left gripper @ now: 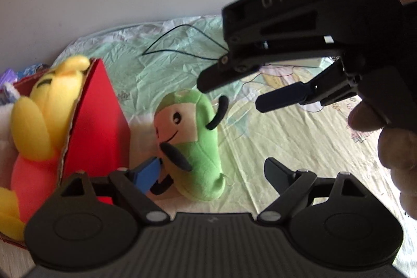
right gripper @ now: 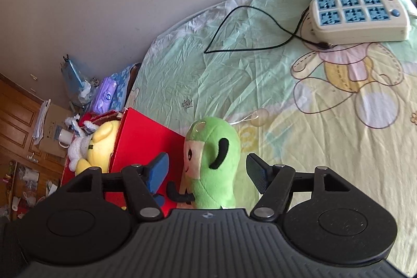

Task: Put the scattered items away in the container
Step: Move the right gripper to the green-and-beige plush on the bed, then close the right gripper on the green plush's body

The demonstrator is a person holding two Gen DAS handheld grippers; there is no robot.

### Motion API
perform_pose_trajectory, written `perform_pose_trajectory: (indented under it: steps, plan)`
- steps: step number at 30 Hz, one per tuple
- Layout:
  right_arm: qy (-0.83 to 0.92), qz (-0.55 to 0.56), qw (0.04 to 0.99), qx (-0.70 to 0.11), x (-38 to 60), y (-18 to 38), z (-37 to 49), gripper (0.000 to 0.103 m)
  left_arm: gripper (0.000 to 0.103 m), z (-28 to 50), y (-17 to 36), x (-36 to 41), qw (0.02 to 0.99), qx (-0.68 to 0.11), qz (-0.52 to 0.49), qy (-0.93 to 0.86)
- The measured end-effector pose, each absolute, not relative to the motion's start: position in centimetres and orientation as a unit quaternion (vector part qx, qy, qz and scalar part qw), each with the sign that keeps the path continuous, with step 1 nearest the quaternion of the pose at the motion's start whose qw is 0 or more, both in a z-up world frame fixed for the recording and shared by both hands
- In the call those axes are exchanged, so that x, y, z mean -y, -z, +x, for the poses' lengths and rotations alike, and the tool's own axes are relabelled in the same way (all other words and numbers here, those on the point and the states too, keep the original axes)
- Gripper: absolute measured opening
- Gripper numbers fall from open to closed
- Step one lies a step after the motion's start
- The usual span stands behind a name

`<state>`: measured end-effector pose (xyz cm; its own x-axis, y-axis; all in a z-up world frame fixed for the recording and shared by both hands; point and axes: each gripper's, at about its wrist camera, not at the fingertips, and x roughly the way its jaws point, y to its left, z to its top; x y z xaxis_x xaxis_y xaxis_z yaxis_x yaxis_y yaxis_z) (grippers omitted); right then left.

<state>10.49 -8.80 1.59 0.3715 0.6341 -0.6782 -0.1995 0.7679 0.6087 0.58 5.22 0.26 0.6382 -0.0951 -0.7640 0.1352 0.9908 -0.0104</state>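
Left hand-held gripper [left gripper: 211, 173] and right hand-held gripper [right gripper: 206, 171] both open around green plush [right gripper: 213, 160]; power strip [right gripper: 359, 14] only in right view.

The green plush toy [right gripper: 213, 160] between the right tongs [right gripper: 207, 173] has a cream face and black arms; left of them, the box [right gripper: 140, 137] is red, holding a yellow plush [right gripper: 101, 145]; ahead, the bed sheet [right gripper: 260, 85] is pale green and yellow with a cartoon bear; the power strip [right gripper: 359, 14] is cream with blue sockets.

Yellow plush [left gripper: 49, 106] cut by frame edge; shelf clutter [right gripper: 26, 173] indistinct.
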Motion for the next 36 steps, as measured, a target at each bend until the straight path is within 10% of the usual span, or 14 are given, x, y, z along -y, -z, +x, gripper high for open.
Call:
perform_pose_trajectory:
  steps: [36]
  plan:
    - [-0.291,0.387,0.748,-0.455,14.3,3.6,11.0,0.051,0.053,1.3,-1.1,-2.4,0.912,-0.383,0.094,0.115]
